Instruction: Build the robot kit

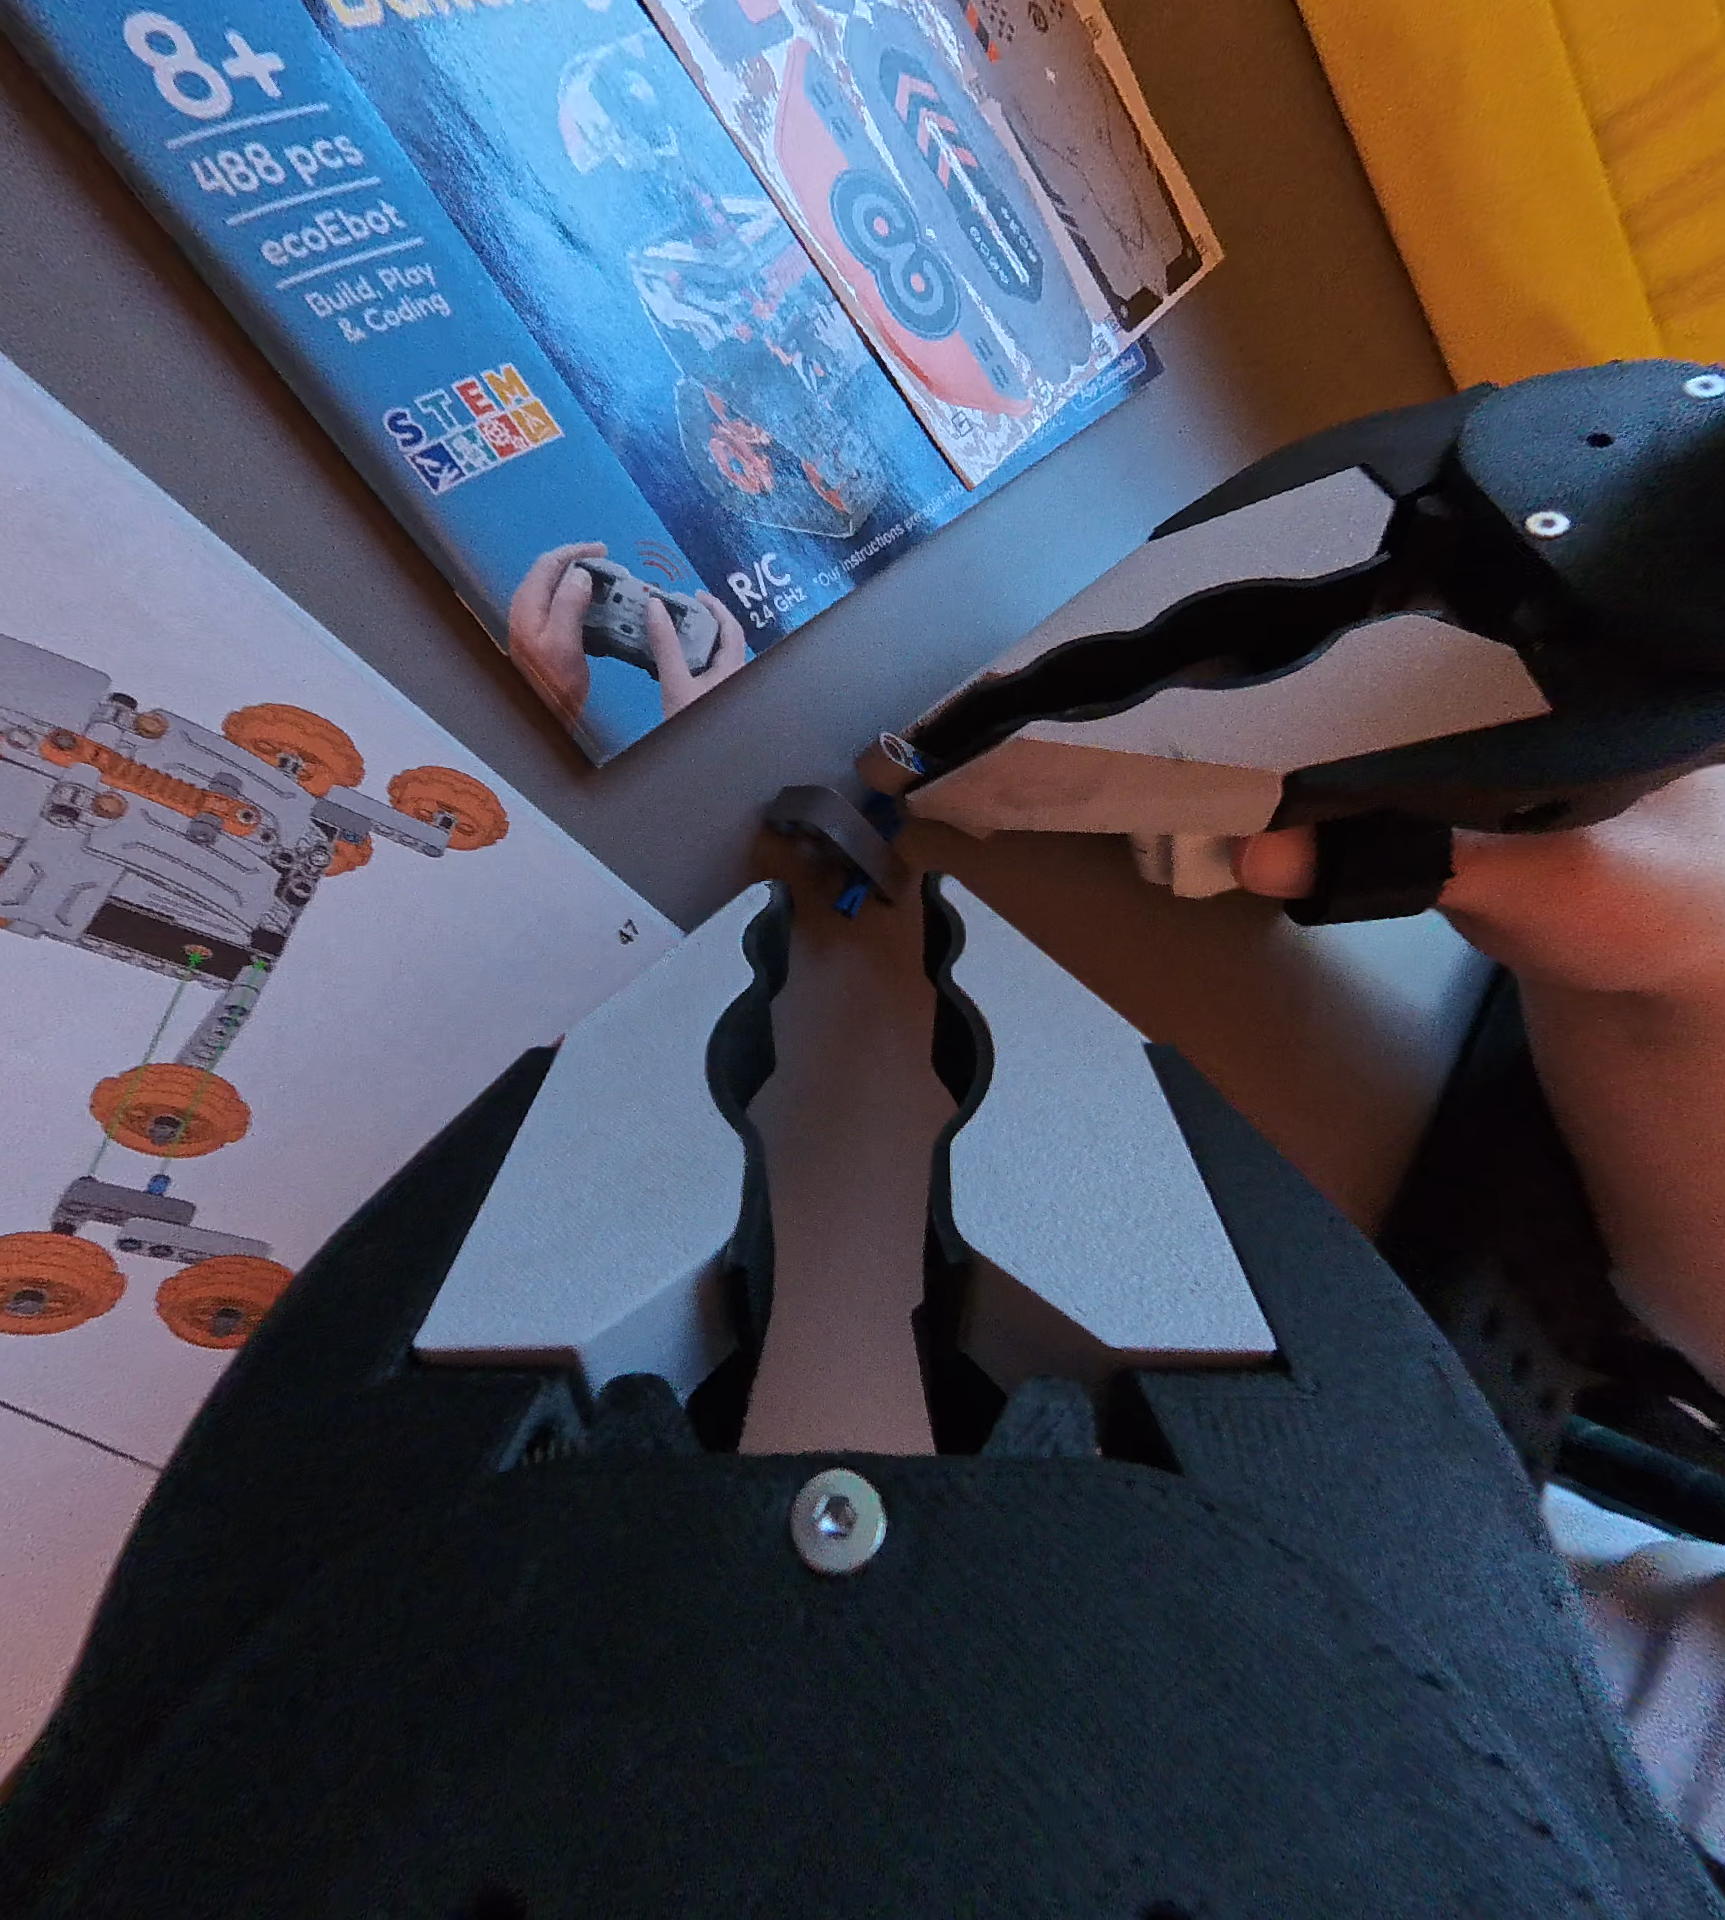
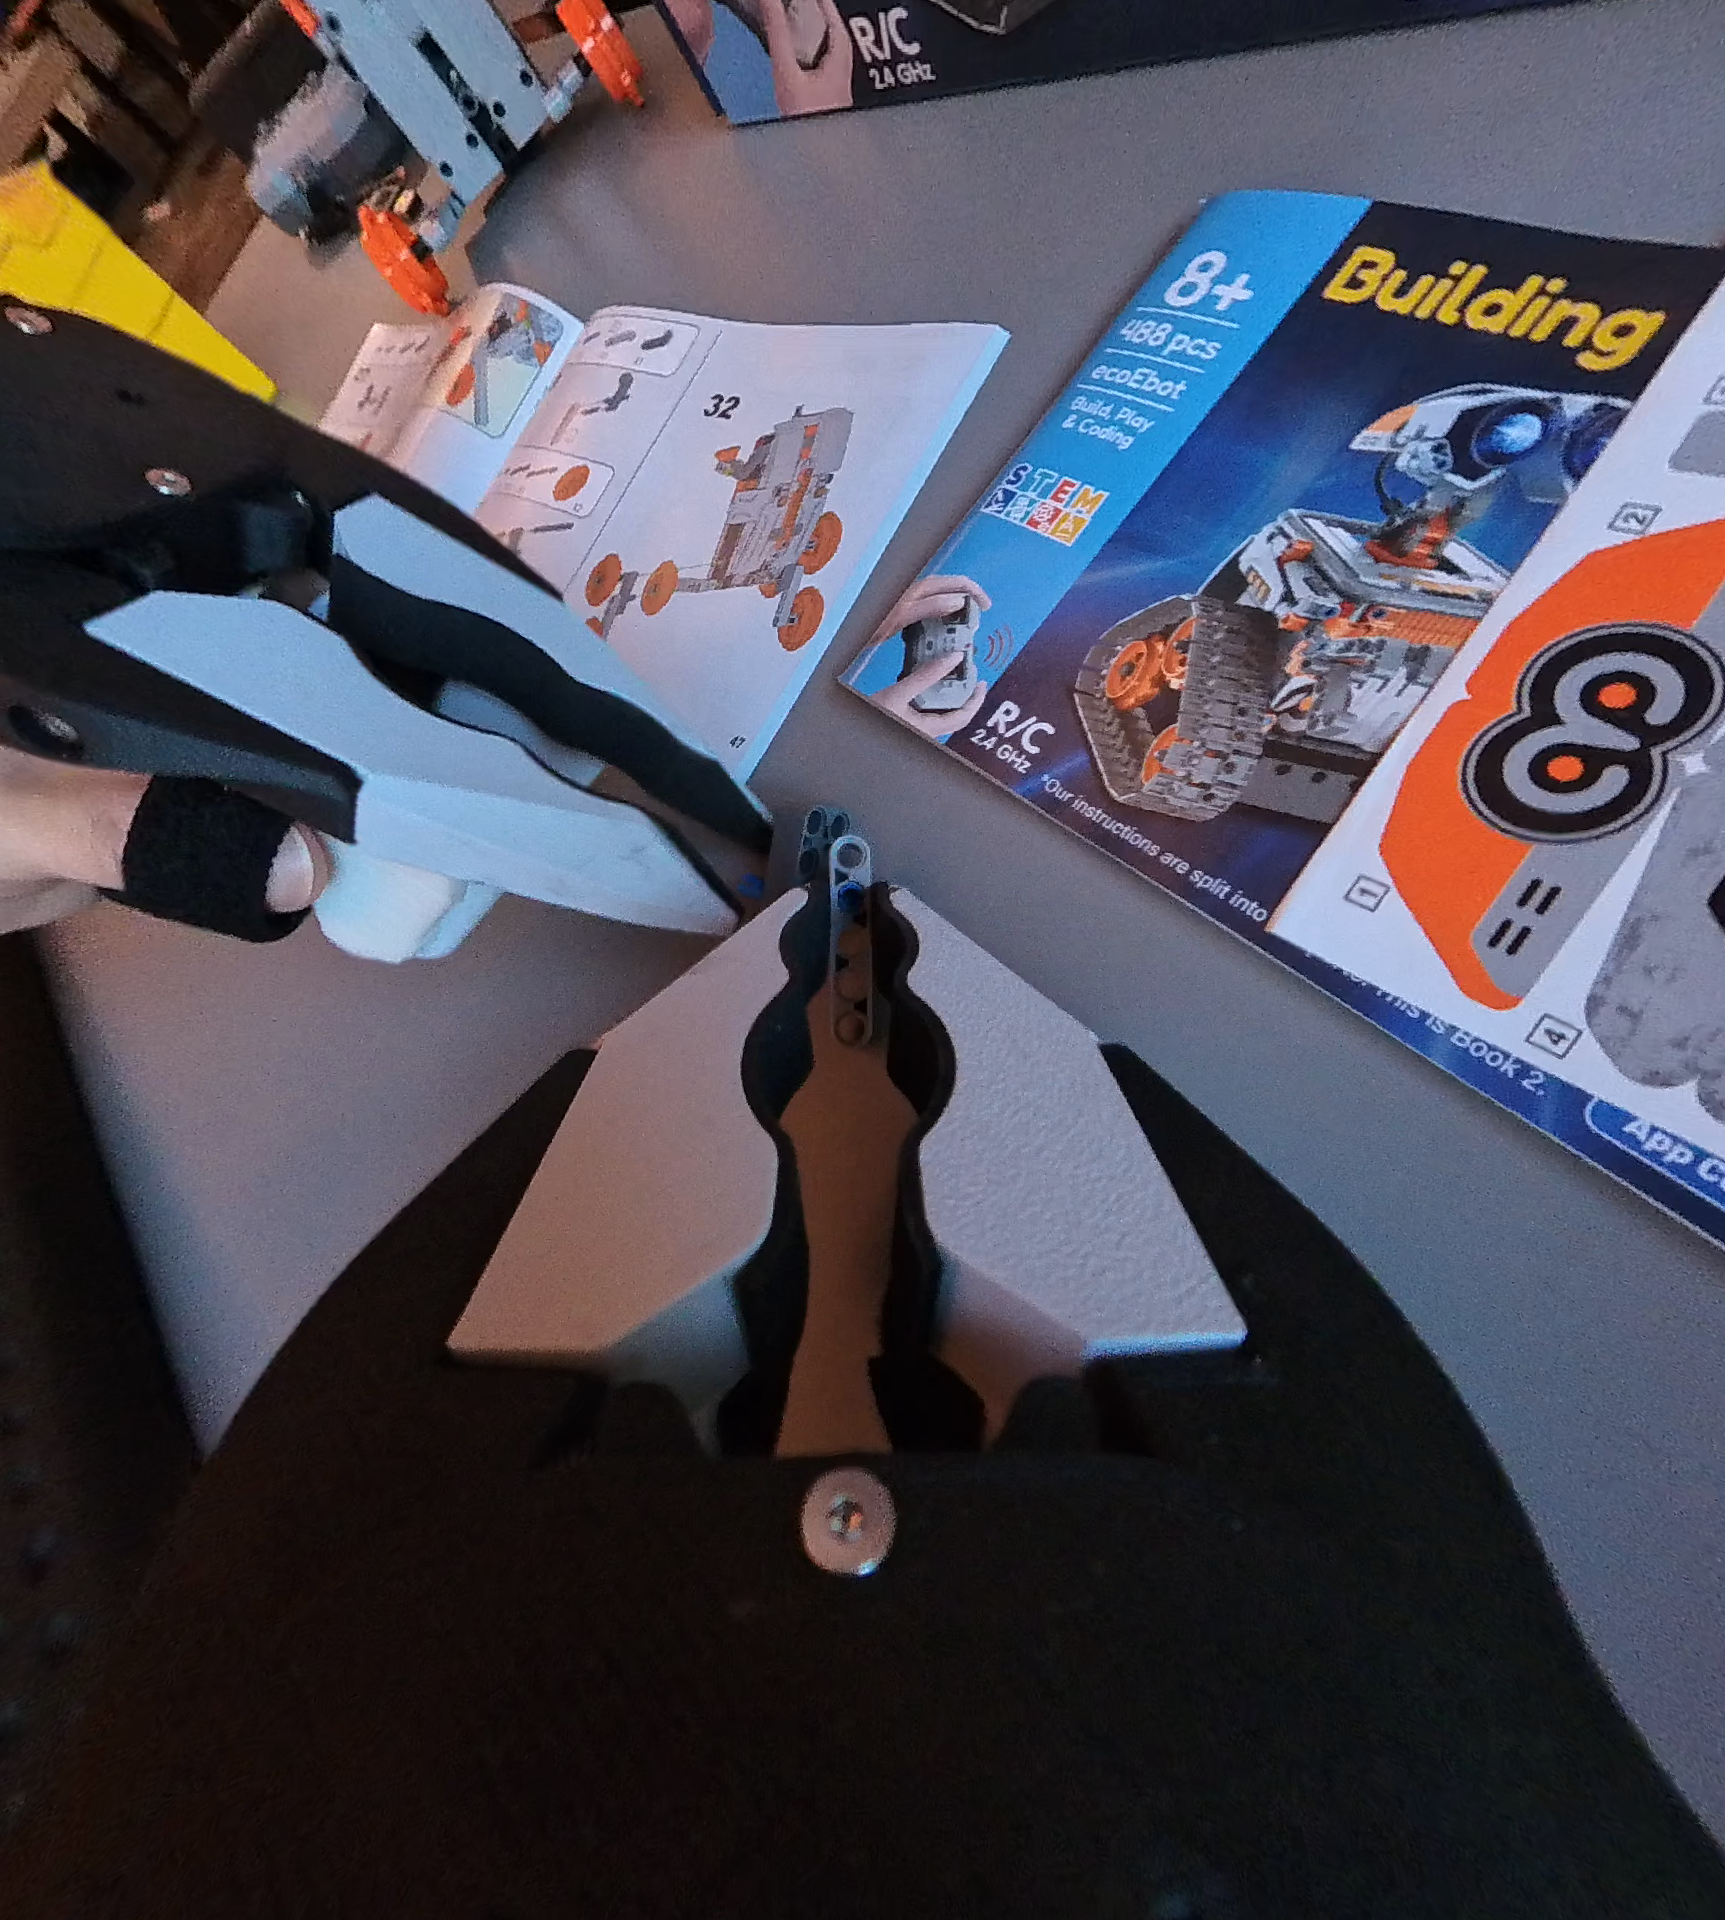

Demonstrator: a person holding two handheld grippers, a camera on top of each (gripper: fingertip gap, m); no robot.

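My right gripper is shut on a small grey beam piece with blue pins, holding it just above the grey table. In the left wrist view the right gripper comes in from the right, with the beam piece sticking out of its tips. My left gripper is open, and its two tips sit right in front of the beam's free end with a blue pin between them. In the right wrist view the left gripper comes in from the left, almost touching the beam.
An open instruction booklet lies on the left. A blue booklet and a sticker sheet lie beyond. A yellow box and a partly built grey-orange model stand further back. Only a small space, under 4 cm, lies between the two pairs of fingers. From either gripper's tips it is about 40 cm to the partly built grey-orange model.
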